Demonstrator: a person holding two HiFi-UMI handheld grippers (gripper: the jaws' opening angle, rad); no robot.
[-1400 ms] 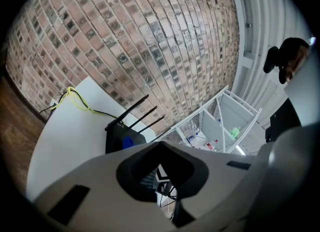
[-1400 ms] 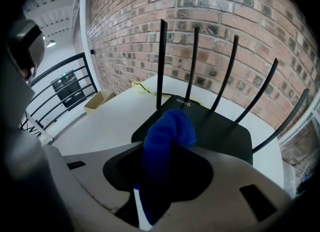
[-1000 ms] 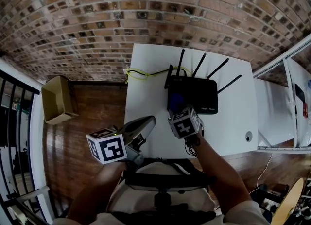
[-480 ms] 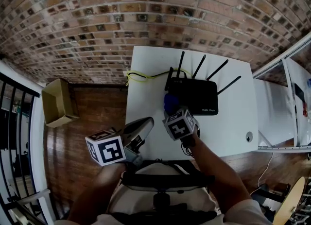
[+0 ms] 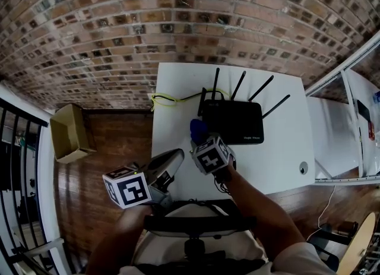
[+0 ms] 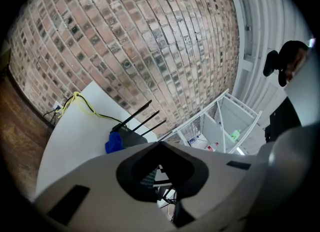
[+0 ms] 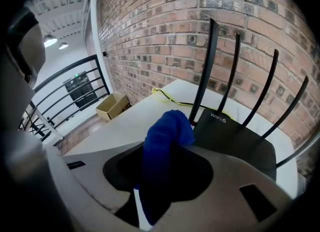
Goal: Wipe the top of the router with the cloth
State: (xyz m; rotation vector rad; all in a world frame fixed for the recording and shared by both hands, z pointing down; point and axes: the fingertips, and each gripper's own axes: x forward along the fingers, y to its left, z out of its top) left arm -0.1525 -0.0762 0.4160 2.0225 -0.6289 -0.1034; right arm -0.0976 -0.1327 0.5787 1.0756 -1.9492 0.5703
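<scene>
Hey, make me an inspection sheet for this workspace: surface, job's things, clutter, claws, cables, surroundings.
Surface: white table, set against the wall.
Job's things: black router, four antennas up; blue cloth by its left front corner.
Clutter: nothing seen loose; a round fitting in the tabletop, right front.
Claws: right claw shut on the blue cloth; left claw shut, empty, at the table's front-left.
Cables: yellow cable looped at the back-left edge.
Surroundings: brick wall, wooden floor, cardboard box, black railing.
</scene>
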